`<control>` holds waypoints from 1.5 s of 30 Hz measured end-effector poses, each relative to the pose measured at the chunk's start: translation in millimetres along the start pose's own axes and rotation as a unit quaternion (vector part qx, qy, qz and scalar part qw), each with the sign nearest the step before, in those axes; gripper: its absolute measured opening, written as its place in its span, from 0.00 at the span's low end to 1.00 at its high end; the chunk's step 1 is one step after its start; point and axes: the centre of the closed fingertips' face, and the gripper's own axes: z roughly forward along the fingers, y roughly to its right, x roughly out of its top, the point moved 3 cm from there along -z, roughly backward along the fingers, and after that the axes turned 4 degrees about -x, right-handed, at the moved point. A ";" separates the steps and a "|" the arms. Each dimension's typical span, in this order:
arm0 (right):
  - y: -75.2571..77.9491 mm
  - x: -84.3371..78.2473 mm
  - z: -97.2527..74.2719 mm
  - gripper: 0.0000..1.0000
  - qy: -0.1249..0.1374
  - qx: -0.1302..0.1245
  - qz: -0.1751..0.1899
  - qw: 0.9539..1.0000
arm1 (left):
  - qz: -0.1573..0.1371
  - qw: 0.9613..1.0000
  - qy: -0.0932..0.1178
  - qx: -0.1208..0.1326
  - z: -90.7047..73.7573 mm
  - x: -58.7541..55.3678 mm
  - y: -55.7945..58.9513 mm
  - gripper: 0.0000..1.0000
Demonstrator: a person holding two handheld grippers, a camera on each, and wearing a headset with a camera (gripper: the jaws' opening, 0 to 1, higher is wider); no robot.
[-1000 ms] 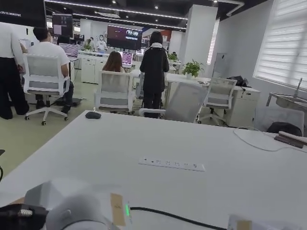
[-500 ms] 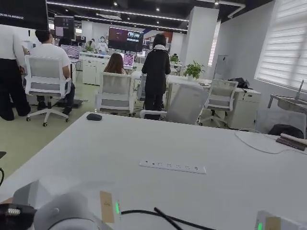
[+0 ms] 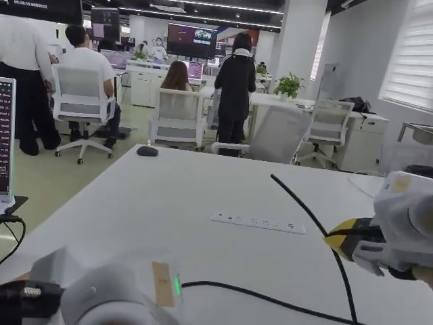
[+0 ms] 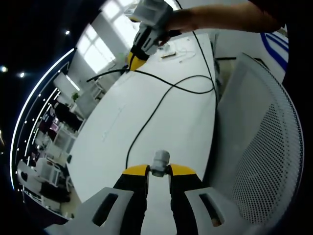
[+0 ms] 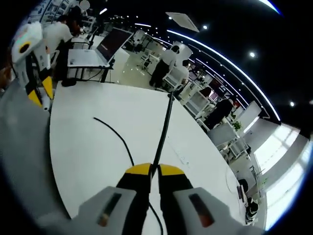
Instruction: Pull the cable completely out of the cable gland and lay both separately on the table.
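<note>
My left gripper point(image 4: 157, 171) is shut on a small grey cable gland point(image 4: 160, 161), which stands up between its yellow jaws. A black cable point(image 4: 161, 100) runs from beside the gland across the white table point(image 3: 169, 203) to my right gripper point(image 4: 133, 61). Where the cable meets the gland is hidden. My right gripper point(image 5: 152, 170) is shut on the black cable point(image 5: 164, 129), whose free end sticks up past the jaws. In the head view the right gripper point(image 3: 336, 240) is raised at the right with the cable point(image 3: 298, 203) slanting up. The left gripper's white body point(image 3: 108, 298) is at the bottom left.
A white power strip point(image 3: 257, 223) lies mid-table and a dark mouse point(image 3: 147, 151) sits at the far edge. A screen point(image 3: 5, 135) stands at the left. Office chairs point(image 3: 177, 118) and several people are beyond the table. A mesh chair back point(image 4: 264, 147) is close by the left gripper.
The right gripper has risen into the head view from the bottom right, lifting the cable so that its free end now points up over the table. The head camera has shifted.
</note>
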 end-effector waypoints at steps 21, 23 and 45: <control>0.0 -114.4 173.9 0.11 -0.155 0.055 0.103 0.981 | -0.079 0.996 -0.038 0.005 -9.5 -38.9 -8.6 0.17; -0.9 -109.3 163.8 0.10 -0.140 0.058 0.105 0.983 | -0.085 0.996 -0.032 0.003 -7.4 -37.3 -11.1 0.17; -73.4 -70.5 -74.1 0.18 -0.031 0.082 0.195 0.977 | -0.006 0.995 0.007 -0.095 76.5 1.7 -39.0 0.17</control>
